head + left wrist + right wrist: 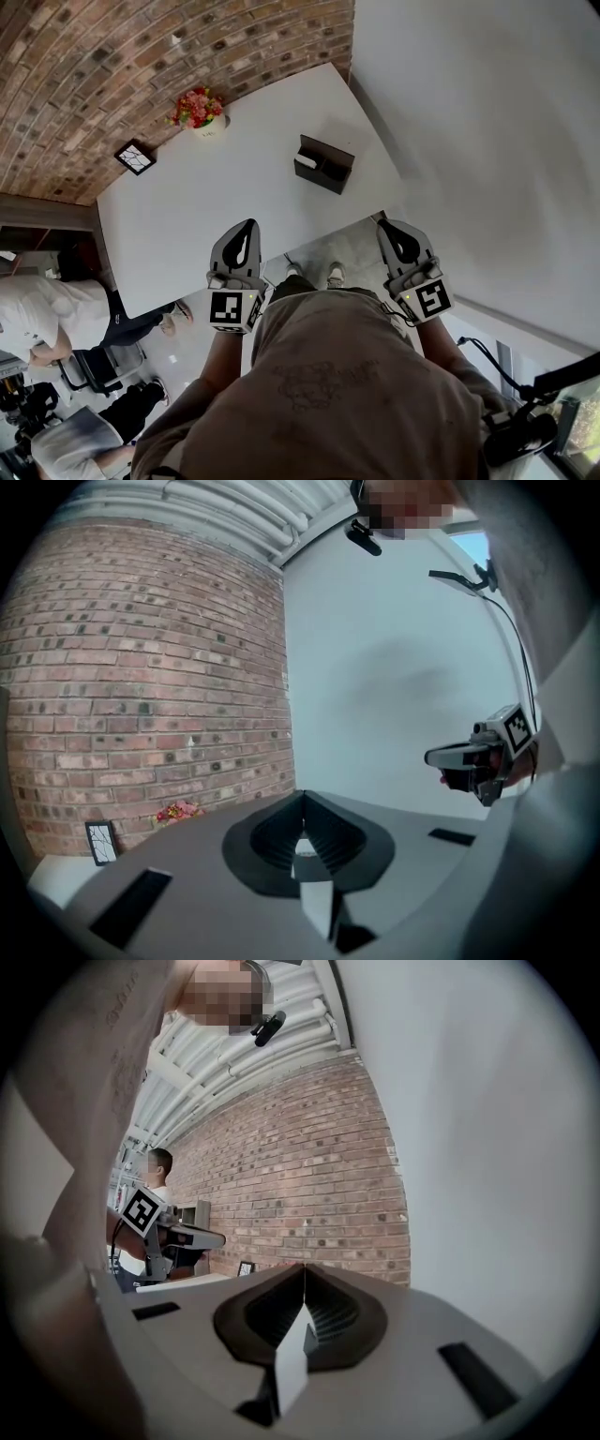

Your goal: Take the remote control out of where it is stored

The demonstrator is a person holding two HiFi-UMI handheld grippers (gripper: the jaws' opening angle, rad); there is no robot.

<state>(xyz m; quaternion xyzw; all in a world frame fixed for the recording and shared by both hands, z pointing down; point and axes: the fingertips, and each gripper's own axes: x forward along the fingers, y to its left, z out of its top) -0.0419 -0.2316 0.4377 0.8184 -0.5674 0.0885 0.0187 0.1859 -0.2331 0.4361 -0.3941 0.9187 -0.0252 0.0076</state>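
A dark open-topped holder [323, 163] stands on the white table [234, 202] toward its far right. A grey, flat item [306, 161] lies in its left part; I cannot tell whether it is the remote control. My left gripper [247, 228] hangs over the table's near edge, jaws shut and empty. My right gripper [387, 227] is just off the table's near right corner, also shut with nothing in it. Both are well short of the holder. In the gripper views each one's jaws [302, 799] [304, 1274] meet in a closed point.
A pot of red flowers [197, 108] and a small picture frame [135, 157] sit at the table's far left by the brick wall [112, 56]. A white wall [487, 141] runs along the right. People [37, 328] sit beyond the table's left end.
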